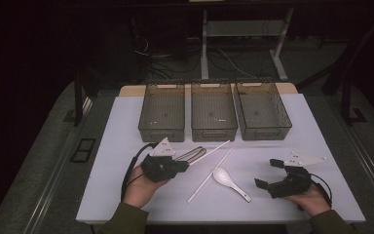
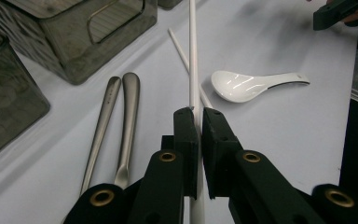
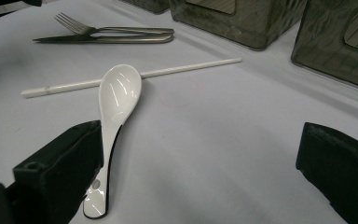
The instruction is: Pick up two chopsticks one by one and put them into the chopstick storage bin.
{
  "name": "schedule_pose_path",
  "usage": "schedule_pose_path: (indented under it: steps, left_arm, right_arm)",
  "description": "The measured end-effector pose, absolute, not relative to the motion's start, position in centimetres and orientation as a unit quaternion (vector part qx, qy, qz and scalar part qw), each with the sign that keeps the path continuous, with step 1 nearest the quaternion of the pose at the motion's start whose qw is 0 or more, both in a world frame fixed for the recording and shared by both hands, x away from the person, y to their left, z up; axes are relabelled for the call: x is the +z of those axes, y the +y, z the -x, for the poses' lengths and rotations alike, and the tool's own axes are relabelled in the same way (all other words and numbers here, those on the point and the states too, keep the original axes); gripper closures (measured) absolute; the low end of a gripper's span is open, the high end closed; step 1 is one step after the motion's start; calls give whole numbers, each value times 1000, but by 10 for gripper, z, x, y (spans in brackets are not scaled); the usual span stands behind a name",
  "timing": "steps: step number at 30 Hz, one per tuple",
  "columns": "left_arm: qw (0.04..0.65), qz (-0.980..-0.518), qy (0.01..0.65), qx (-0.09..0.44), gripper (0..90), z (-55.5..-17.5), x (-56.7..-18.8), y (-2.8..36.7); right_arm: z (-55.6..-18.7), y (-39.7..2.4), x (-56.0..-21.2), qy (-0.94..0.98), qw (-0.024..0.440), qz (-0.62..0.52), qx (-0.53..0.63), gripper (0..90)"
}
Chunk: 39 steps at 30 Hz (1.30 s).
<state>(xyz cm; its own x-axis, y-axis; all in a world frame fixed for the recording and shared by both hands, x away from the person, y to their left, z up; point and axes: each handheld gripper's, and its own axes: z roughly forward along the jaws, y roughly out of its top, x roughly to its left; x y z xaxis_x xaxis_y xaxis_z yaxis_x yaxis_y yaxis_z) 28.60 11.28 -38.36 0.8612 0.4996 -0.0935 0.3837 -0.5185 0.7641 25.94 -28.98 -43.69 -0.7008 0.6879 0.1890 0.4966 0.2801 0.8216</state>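
Nearest the person, the left gripper has its jaws clamped on a white chopstick, which runs forward from between them across the white table; in the high view that chopstick slants up toward the middle bin. The step in hand looks like the pick-up of this chopstick, with sorting into a bin to follow. The right gripper has its jaws wide apart, its left jaw just against the handle of the white spoon (whether it truly touches is hard to tell).

The second chopstick lies loose on the table beside the spoon, passing under the held one in the left gripper view. A metal fork and its partner piece lie side by side a little farther out.

The next move likely calls for lifting the held chopstick level, without nudging the loose one, and carrying it forward over a bin rim.

Farthest off stand three smoky plastic bins in a row: the left bin, the middle bin and the right bin. All three appear empty.
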Motion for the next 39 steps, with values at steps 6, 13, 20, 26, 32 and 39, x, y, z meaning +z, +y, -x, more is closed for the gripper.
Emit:
schedule_pose_path:
  steps: [6, 13, 20, 26, 32, 39]
  left_arm:
    - [422, -867, 253, 75, 844, -289, -377, 112]
    - [421, -866, 256, 83, 844, -298, -371, 116]
    - [424, -862, 264, 89, 844, -311, -365, 123]
    - [431, -855, 271, 95, 844, -321, -356, 128]
    - [438, -851, 273, 101, 844, -332, -346, 131]
    - [437, -848, 280, 108, 844, -347, -335, 131]
  right_arm:
    - [-259, -290, -437, 794, 102, -372, 470, 8]
    - [-259, -290, -437, 795, 102, -371, 469, 8]
    - [-259, -290, -437, 797, 104, -370, 467, 8]
    - [-259, -290, -437, 797, 105, -370, 465, 8]
    - [-259, -290, -437, 796, 105, -371, 467, 8]
    - [-259, -291, -436, 794, 102, -374, 468, 8]
